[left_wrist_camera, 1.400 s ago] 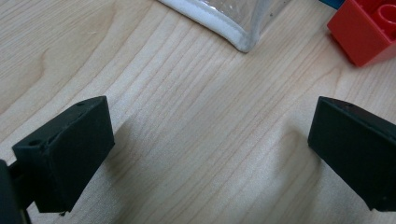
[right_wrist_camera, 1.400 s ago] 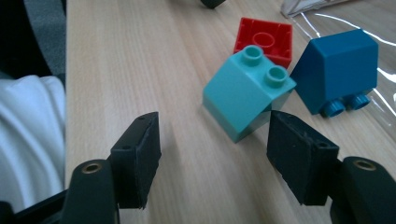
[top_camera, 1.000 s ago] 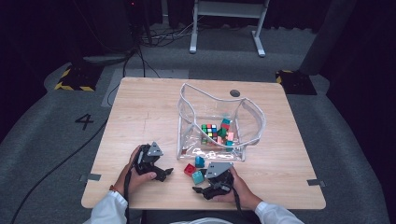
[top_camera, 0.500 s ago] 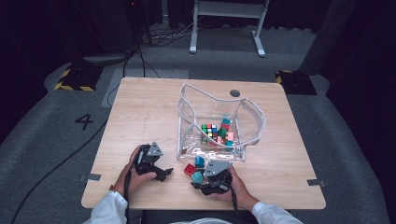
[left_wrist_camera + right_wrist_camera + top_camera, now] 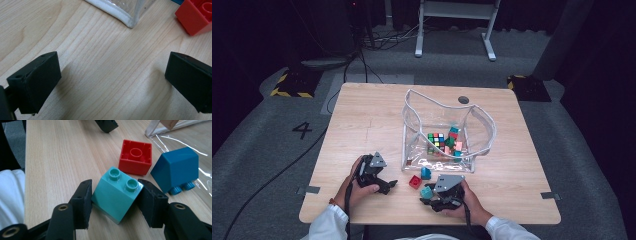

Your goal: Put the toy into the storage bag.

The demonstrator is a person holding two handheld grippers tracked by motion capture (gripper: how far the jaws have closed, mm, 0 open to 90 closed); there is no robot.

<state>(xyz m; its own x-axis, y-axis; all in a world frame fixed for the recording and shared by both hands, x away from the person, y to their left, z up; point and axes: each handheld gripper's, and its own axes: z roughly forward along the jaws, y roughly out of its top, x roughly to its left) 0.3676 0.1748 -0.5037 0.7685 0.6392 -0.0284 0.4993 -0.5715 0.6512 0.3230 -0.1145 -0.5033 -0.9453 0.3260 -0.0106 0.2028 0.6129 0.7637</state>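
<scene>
Teal brick (image 5: 116,193) just got pinched as the right gripper (image 5: 113,202) jaws were closing, ready to lift; left gripper (image 5: 112,82) jaws wide, empty.

Only readable thing I can spot is a big "4" (image 5: 304,130) marked in black on the grey floor, left of the wooden table (image 5: 362,117).
</scene>
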